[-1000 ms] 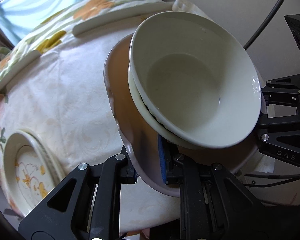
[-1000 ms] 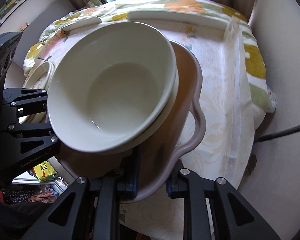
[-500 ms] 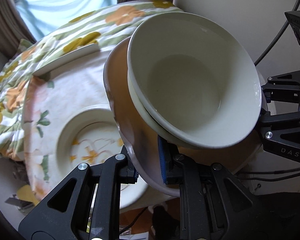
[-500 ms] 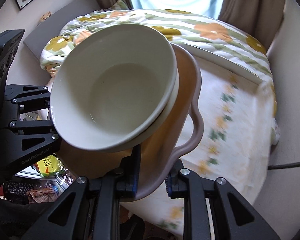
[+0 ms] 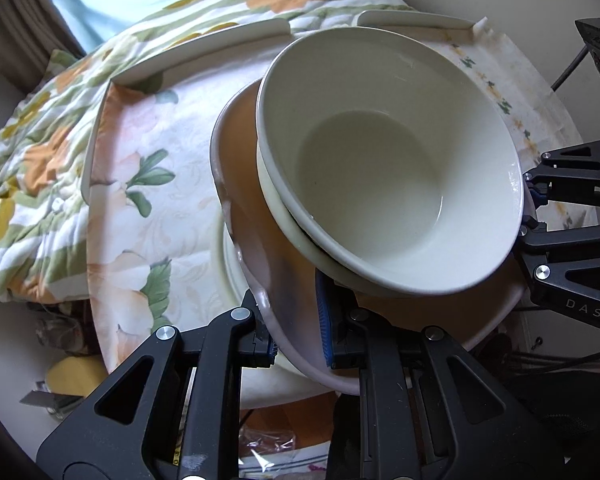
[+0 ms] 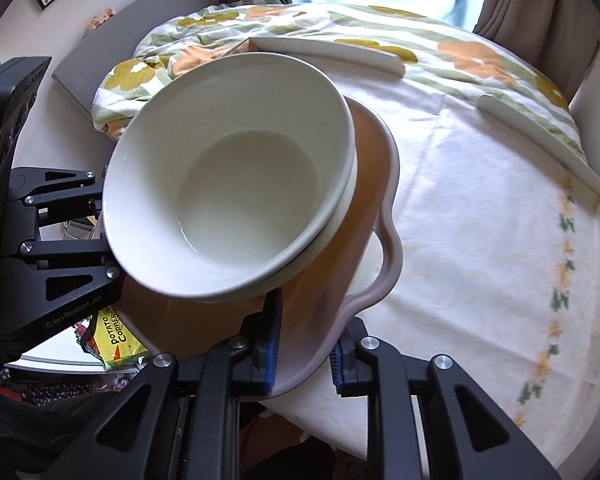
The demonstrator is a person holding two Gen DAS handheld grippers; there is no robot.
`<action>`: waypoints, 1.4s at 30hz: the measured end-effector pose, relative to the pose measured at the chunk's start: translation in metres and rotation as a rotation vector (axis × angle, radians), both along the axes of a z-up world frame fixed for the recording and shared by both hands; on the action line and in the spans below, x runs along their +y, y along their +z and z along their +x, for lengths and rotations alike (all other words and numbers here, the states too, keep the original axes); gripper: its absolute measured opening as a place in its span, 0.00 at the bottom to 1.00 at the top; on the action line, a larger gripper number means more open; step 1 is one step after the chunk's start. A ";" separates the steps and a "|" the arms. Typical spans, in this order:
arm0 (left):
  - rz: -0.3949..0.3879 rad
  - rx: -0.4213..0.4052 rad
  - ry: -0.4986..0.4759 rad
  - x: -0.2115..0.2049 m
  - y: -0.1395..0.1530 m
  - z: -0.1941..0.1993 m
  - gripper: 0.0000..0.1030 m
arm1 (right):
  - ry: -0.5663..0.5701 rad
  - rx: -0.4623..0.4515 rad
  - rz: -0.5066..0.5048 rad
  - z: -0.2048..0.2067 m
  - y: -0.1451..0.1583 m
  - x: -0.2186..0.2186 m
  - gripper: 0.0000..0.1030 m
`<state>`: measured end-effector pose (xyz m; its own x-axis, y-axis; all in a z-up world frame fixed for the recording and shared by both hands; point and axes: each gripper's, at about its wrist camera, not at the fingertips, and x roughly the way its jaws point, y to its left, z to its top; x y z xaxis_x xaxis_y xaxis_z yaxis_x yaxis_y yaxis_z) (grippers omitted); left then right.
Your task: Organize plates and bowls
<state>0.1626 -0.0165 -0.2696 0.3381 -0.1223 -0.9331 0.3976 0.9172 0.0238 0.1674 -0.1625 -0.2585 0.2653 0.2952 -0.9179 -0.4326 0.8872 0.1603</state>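
Note:
Two nested white bowls [image 5: 380, 184] sit on a pinkish wavy-rimmed plate [image 5: 252, 240], carried tilted in the air. My left gripper [image 5: 296, 332] is shut on the plate's near rim, blue pads on both faces. In the right wrist view my right gripper [image 6: 304, 352] is shut on the opposite rim of the same plate [image 6: 364, 216], with the bowls [image 6: 236, 184] above it. Each gripper shows in the other's view, the right gripper [image 5: 534, 208] at the right edge and the left gripper [image 6: 104, 220] at the left. A white plate's rim [image 5: 232, 272] peeks out beneath the held plate.
The round table [image 6: 480, 240] wears a pale floral cloth with white raised edge strips [image 5: 204, 52] at the back. A flowered quilt [image 5: 32, 160] lies beyond the table. A yellow snack packet [image 6: 116, 336] lies below the table's edge. Curtains hang behind.
Both grippers carried the plate with its bowls across the table. The flower-patterned plate, seen at lower left earlier, has slid under the held plate and is mostly hidden.

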 end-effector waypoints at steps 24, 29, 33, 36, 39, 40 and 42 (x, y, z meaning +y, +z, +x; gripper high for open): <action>0.014 0.037 -0.064 0.010 -0.019 0.015 0.14 | -0.083 0.022 -0.088 -0.002 -0.007 0.013 0.19; 0.000 0.094 -0.088 0.012 -0.015 0.017 0.22 | -0.091 0.048 -0.111 0.000 -0.003 0.013 0.23; 0.032 0.092 -0.135 0.008 -0.007 0.013 0.64 | -0.090 0.069 -0.128 0.000 0.002 0.013 0.47; 0.004 0.082 -0.148 0.010 0.002 0.013 0.91 | -0.103 0.079 -0.125 -0.001 0.006 0.011 0.48; 0.016 0.085 -0.144 0.010 0.005 0.013 0.91 | -0.107 0.077 -0.117 -0.004 0.010 0.010 0.48; 0.021 0.081 -0.143 0.010 0.007 0.011 0.91 | -0.109 0.072 -0.114 -0.007 0.012 0.010 0.48; 0.010 0.066 -0.135 0.011 0.012 0.005 0.91 | -0.113 0.069 -0.108 -0.011 0.016 0.008 0.48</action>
